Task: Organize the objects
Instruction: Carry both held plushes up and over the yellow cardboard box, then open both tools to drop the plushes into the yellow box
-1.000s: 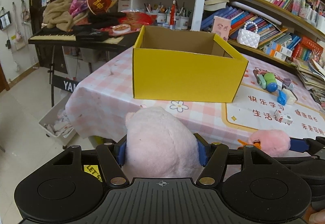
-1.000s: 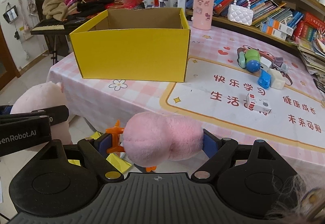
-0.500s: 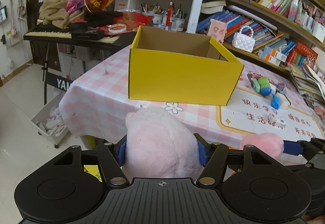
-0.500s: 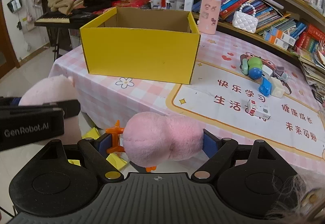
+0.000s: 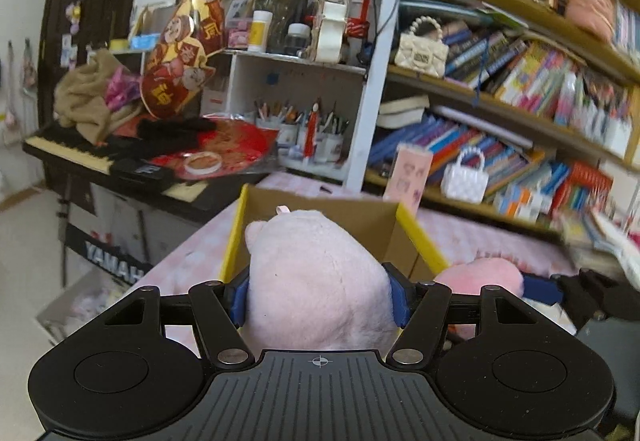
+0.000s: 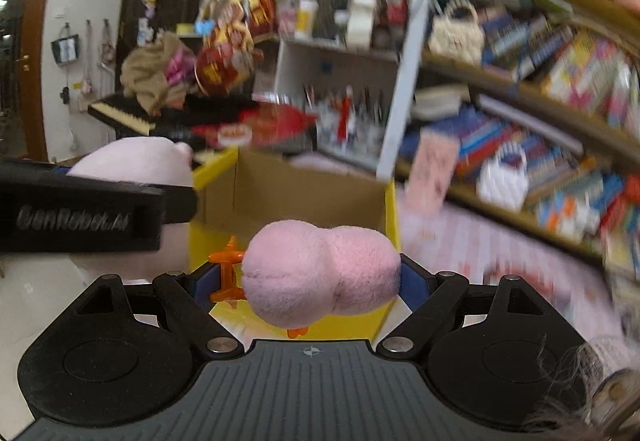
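My left gripper (image 5: 318, 295) is shut on a large pale pink plush (image 5: 316, 277), held just in front of the open yellow cardboard box (image 5: 420, 237). The plush hides most of the box's near wall. My right gripper (image 6: 308, 281) is shut on a smaller, deeper pink plush (image 6: 320, 269) with orange plastic feet (image 6: 226, 269), level with the yellow box (image 6: 296, 197). In the right wrist view the left gripper (image 6: 80, 213) and its pale plush (image 6: 136, 161) sit at the left. In the left wrist view the smaller plush (image 5: 480, 275) shows at the right.
The box stands on a table with a pink checked cloth (image 5: 192, 257). Behind it are a keyboard piled with clothes (image 5: 92, 145), pen cups (image 5: 308, 137) and crowded bookshelves (image 5: 520, 113) with small white handbags (image 5: 464, 177). Bare floor (image 5: 28, 225) lies to the left.
Both grippers have risen and moved toward the box with their plushes; the box now looks much closer and its open top is level with them. The grips are unchanged.
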### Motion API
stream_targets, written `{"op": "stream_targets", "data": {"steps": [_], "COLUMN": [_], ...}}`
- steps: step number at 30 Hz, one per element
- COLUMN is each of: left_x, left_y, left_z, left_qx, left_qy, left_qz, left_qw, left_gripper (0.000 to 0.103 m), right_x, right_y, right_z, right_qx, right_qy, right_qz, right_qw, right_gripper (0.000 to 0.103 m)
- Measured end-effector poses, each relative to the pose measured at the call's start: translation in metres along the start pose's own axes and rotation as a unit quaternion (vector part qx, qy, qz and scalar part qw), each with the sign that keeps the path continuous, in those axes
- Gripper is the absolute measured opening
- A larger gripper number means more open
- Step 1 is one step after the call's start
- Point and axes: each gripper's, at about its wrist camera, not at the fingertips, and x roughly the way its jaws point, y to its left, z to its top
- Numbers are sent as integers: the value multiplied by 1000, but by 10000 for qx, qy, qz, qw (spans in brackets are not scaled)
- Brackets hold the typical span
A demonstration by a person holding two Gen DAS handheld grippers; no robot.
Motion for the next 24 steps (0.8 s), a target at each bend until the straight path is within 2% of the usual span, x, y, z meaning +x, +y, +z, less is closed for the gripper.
{"op": "stream_targets", "data": {"steps": [6, 12, 17, 24], "left_x": [53, 102, 140, 172], "left_y": [-5, -8, -8, -10], "left_z": [26, 29, 27, 22], "left_qx": [169, 235, 281, 448], "left_qy": [52, 411, 832, 1263], "left_qz": [211, 403, 483, 558], "left_qw": [9996, 9981, 9950, 9894], "left_gripper": [64, 64, 64, 66], "right_x": [47, 108, 156, 192], "right_y": [-27, -39, -37, -35], "right_z": [20, 29, 25, 31], "right_qx": [-244, -803, -1525, -2068], "right_qy": [-115, 248, 780, 1418], "right_qz": [189, 374, 794, 1295], "right_qw": [9995, 9958, 9820, 9593], "right_gripper": [85, 85, 85, 85]}}
